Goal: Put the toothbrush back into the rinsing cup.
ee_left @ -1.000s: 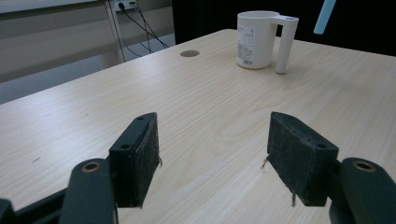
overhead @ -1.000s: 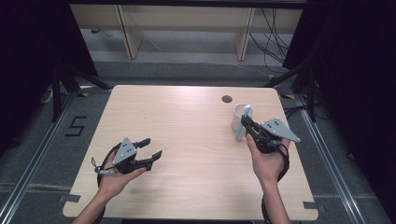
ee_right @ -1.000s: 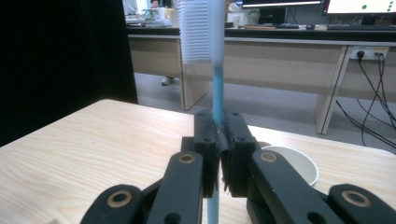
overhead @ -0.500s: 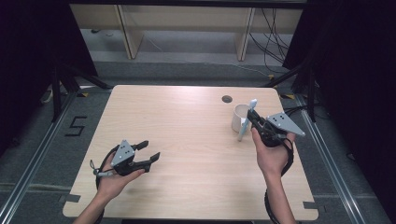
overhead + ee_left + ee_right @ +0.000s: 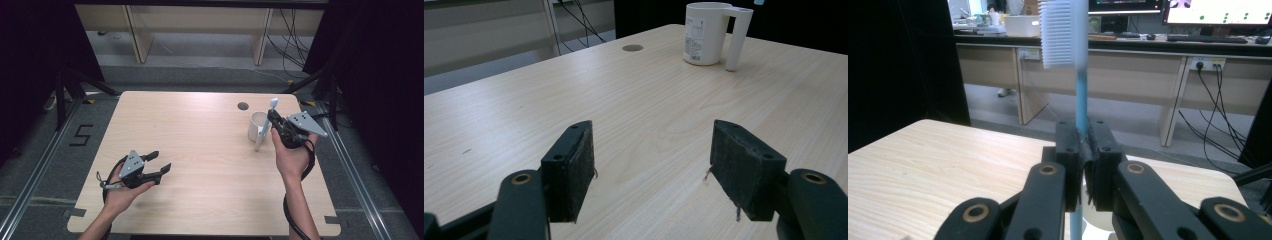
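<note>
One white mug (image 5: pixel 258 127) stands upright on the light wooden table (image 5: pixel 200 150), just beside the right tool (image 5: pixel 272 120) on its left in the high view. What the mug holds cannot be told. A printed label shows on its side in the left gripper view (image 5: pixel 704 32), where it sits far ahead of the jaws, to their right.

The right tool (image 5: pixel 1082 150) is clamped on one toothbrush (image 5: pixel 1079 75), its blue handle pinched between the two pads, white bristles pointing up above the jaws. In the high view the toothbrush (image 5: pixel 265 125) slants past the mug's right side.

The left tool (image 5: pixel 159 163) rests low near the table's near left part, well apart from the mug, jaws spread wide with nothing between them (image 5: pixel 651 170).
</note>
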`<state>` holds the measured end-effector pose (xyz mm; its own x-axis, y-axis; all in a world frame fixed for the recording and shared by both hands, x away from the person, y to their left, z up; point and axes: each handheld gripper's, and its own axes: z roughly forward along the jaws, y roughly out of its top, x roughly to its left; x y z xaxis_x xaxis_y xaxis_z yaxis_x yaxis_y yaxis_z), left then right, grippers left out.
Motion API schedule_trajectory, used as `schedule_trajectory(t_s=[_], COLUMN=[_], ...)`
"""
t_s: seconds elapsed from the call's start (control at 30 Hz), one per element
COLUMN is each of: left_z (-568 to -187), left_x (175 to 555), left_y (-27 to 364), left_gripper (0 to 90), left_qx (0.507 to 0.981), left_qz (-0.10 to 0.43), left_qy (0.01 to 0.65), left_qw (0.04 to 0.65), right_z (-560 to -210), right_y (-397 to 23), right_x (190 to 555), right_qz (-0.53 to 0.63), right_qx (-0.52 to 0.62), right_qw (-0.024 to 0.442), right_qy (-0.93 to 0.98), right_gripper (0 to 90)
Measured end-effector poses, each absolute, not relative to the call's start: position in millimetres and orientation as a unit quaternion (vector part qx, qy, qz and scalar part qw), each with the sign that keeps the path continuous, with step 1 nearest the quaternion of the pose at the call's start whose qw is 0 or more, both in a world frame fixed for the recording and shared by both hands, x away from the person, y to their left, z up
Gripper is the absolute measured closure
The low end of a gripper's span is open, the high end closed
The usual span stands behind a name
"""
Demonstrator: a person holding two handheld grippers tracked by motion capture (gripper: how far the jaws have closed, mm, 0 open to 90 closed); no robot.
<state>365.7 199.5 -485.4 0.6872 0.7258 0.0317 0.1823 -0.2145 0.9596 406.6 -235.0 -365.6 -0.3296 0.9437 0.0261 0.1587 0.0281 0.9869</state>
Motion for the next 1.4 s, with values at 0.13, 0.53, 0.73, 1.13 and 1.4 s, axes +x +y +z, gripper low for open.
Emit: schedule_trajectory(t_s=[0.13, 0.53, 0.73, 1.13, 1.4], left_z=[-486, -487, -487, -488, -489], left_x=[366, 366, 365, 366, 366], left_y=[200, 199, 199, 199, 198], left_gripper=[33.9, 33.9, 33.9, 33.8, 33.8], left_qx=[0.739, 0.736, 0.739, 0.739, 0.741], left_qz=[0.248, 0.246, 0.247, 0.245, 0.243], left_qy=[0.308, 0.306, 0.309, 0.310, 0.310], left_qw=[0.546, 0.551, 0.546, 0.546, 0.543], right_z=[-365, -371, -374, -387, -399], right_y=[-235, -235, -237, -237, -236], right_x=[410, 422, 425, 431, 435], right_qz=[0.529, 0.527, 0.520, 0.513, 0.503], right_qx=[0.453, 0.458, 0.461, 0.470, 0.476], right_qw=[0.367, 0.367, 0.375, 0.366, 0.360], right_qy=[0.616, 0.615, 0.613, 0.618, 0.625], right_gripper=[86.2, 86.2, 86.1, 86.1, 86.1])
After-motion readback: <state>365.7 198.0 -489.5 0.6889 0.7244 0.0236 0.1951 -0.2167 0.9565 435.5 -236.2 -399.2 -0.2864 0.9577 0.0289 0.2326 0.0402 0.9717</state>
